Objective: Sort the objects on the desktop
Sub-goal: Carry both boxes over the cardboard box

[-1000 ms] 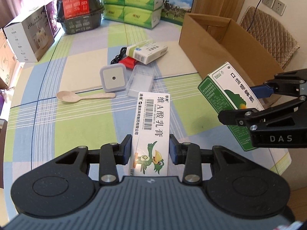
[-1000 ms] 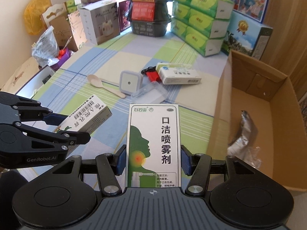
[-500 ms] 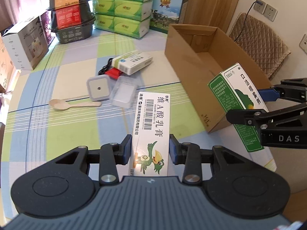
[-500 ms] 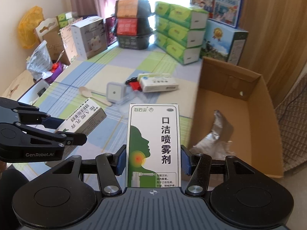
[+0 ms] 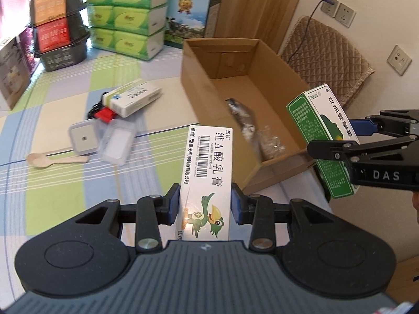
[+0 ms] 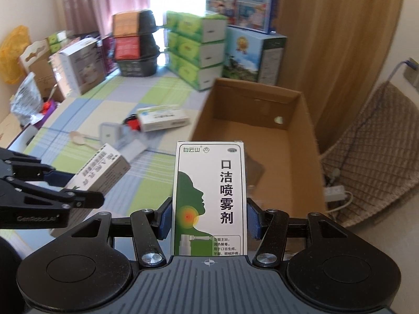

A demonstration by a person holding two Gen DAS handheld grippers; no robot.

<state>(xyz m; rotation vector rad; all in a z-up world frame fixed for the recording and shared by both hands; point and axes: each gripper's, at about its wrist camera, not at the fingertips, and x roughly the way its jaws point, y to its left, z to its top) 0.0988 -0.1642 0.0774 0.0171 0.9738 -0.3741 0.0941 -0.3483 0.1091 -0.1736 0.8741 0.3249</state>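
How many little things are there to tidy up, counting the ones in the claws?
Medicine boxes: 3 (cream box, spray box, box on the table)
Wooden spoon: 1
White night light: 1
Clear plastic case: 1
Red item with black cable: 1
Total: 7

A checked tablecloth [image 5: 65,183] carries a cardboard box [image 5: 199,96], spoon [image 5: 56,160] and medicine box [image 5: 134,97].

Each camera rides its own hand-held gripper, looking forward and down from close above the cardboard box [image 5: 199,96]. Both views share that box [image 6: 207,110] and the tabletop [image 5: 65,183] left of it.
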